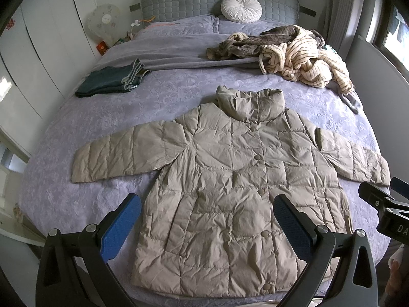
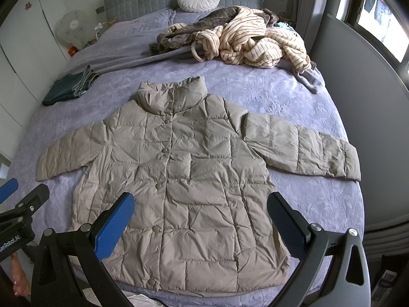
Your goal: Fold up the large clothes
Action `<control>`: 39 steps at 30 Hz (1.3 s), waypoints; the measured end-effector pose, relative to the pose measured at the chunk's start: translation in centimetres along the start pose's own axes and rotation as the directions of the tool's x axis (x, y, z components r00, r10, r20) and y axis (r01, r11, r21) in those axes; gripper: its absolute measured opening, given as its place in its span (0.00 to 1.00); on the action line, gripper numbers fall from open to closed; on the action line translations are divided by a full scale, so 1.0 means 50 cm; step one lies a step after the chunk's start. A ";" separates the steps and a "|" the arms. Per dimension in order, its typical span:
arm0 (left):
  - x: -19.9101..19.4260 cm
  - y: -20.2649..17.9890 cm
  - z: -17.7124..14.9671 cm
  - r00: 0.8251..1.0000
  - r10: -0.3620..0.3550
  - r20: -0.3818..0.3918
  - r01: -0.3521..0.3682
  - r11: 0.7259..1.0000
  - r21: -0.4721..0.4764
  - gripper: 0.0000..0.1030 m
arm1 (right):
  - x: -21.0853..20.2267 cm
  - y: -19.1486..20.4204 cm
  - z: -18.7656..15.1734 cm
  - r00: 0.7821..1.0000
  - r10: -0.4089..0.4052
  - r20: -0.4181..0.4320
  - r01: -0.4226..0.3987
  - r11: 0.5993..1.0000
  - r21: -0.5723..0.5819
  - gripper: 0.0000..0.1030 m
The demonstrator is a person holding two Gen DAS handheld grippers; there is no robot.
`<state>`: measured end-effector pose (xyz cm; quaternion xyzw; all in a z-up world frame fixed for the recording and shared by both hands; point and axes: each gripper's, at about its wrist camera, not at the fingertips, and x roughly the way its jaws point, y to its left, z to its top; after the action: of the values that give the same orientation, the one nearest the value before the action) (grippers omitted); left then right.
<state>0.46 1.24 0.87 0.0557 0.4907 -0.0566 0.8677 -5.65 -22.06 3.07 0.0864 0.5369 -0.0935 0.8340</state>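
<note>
- Left wrist view showed the beige quilted jacket (image 1: 230, 192) spread flat on the purple bed (image 1: 76, 117), front up, buttoned, collar toward the far headboard (image 1: 204, 2) and hem at the near edge.
- Both sleeves were seen stretched outward to left and right; no part of the body or sleeves had been turned in, so folding of this garment was judged not yet begun.
- The left gripper (image 1: 208, 226) was held above the near hem with its jaws spread wide and nothing between them; the blue pads (image 1: 120, 227) were seen apart from the fabric.
- In the right wrist view, the right gripper (image 2: 200, 223) was likewise held over the lower part of the jacket, jaws wide apart and empty.
- A folded dark garment (image 1: 112, 81) was lying at the far left of the bed; it was judged to be a piece already finished.
- A crumpled heap of striped and brown clothes (image 1: 294, 51) was lying at the far right, near a round white cushion (image 1: 241, 9); this was judged to be work left.
- The stage was judged as early for the jacket: laying out done; sleeves, sides and the final halving all remaining.
- A sleeve cuff was judged the likely first hold, though nothing had been grasped.
</note>
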 end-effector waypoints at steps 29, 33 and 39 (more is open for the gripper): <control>0.248 0.248 -0.052 0.974 -0.145 -0.174 0.107 0.971 -0.212 1.00 | 0.172 0.128 -0.019 0.977 0.162 -0.140 -0.156 0.986 0.054 1.00; 0.359 0.360 -0.070 0.967 -0.199 -0.158 0.137 0.932 -0.337 1.00 | 0.245 0.184 -0.014 0.957 0.250 -0.149 -0.244 0.968 0.056 1.00; 0.534 0.523 -0.093 0.943 -0.319 -0.091 0.223 0.811 -0.540 1.00 | 0.376 0.290 -0.018 0.919 0.260 -0.297 -0.274 0.962 -0.003 1.00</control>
<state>14.21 26.59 -23.32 -0.2482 0.5653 -0.0394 0.7857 4.80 -9.00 -13.83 0.1530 0.6400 0.0470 0.7515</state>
